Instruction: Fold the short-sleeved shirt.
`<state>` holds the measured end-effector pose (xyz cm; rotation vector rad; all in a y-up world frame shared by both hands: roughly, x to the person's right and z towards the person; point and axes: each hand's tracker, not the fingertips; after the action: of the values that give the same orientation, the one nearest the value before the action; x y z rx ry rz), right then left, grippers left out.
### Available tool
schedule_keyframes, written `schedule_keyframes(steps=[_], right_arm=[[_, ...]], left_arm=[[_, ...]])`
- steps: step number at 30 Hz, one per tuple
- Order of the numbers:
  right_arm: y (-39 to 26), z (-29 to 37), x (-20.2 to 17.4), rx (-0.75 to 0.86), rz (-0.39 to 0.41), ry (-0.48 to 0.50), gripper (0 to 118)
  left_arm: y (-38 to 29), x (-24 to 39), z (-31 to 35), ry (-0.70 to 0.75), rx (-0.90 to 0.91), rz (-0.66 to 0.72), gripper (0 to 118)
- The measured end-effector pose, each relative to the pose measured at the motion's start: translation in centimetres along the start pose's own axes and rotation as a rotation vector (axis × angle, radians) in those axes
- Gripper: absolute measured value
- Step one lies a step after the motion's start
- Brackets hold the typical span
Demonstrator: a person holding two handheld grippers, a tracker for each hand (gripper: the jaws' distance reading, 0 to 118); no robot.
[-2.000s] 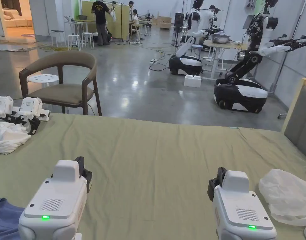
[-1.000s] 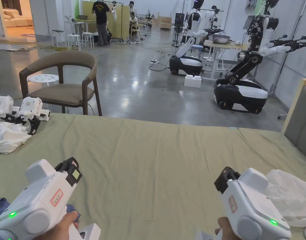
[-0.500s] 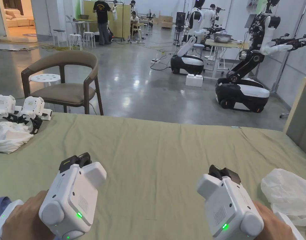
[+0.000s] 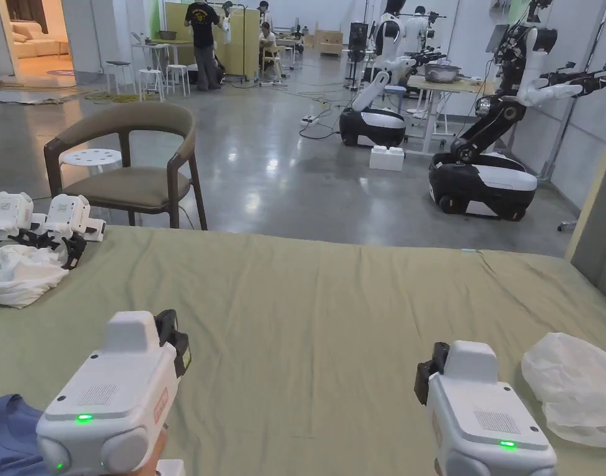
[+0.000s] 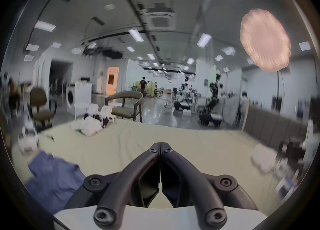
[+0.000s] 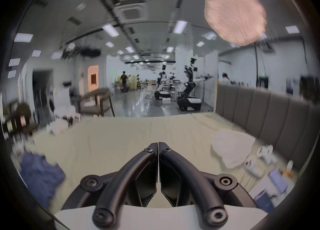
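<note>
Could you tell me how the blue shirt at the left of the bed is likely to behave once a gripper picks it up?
The blue shirt lies crumpled in soft folds, so it will probably hang limp and drape from the grasp. It looks like thin cloth, likely light. Pushed across the green sheet, it would probably bunch rather than slide flat.

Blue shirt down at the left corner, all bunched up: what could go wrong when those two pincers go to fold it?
1. The blue shirt lies crumpled, so a pinch may catch several layers and the fold could come out crooked.
2. Both the left gripper and the right gripper are shut and empty; they must open first or they would just push the cloth.
3. The green sheet beneath is loose and could get pinched along with the shirt.
</note>
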<state>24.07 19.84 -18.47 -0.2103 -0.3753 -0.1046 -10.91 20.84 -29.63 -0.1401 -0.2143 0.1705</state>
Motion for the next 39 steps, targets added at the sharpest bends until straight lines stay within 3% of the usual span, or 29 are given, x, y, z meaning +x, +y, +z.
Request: schedule_keyframes(steps=[2, 4, 9, 18, 23, 32, 34, 35, 38, 39], right_arm=[[0.0, 0.2, 0.0, 0.006, -0.066, 0.007, 0], [0.2, 0.2, 0.0, 0.011, -0.077, 0.003, 0], [0.9, 0.0, -0.6, 0.024, 0.056, 0.007, 0], [1.0, 0.1, -1.1, 0.021, 0.105, 0.027, 0], [0.5, -0.2, -1.4, -0.003, 0.128, 0.039, 0], [-1.6, -1.3, -2.5, -0.078, 0.144, 0.07, 0], [-2.1, -1.6, -2.7, -0.095, 0.148, 0.077, 0], [-2.4, -1.6, -2.9, -0.103, 0.149, 0.08, 0], [-3.1, -1.8, -3.3, -0.123, 0.16, 0.084, 0], [-3.3, -2.0, -3.4, -0.132, 0.164, 0.085, 0]], left_arm=[[0.1, -0.5, 0.2, 0.017, 0.019, 0.081, 0], [0.4, -0.5, 0.4, 0.016, 0.029, 0.094, 0], [0.9, -0.3, 0.5, 0.025, -0.001, -0.074, 0], [1.0, -3.3, 1.1, 0.029, -0.138, -0.209, 0], [0.9, -8.5, 2.4, 0.05, -0.279, -0.18, 0], [-1.8, -21.5, 2.3, 0.227, -0.654, -0.1, 3], [-2.9, -23.7, 1.9, 0.258, -0.734, -0.066, 12], [-3.7, -25.2, 1.6, 0.26, -0.763, -0.045, 23], [-6.0, -27.3, 0.5, 0.285, -0.831, -0.033, 75], [-6.7, -27.5, 0.3, 0.295, -0.861, -0.038, 83]])
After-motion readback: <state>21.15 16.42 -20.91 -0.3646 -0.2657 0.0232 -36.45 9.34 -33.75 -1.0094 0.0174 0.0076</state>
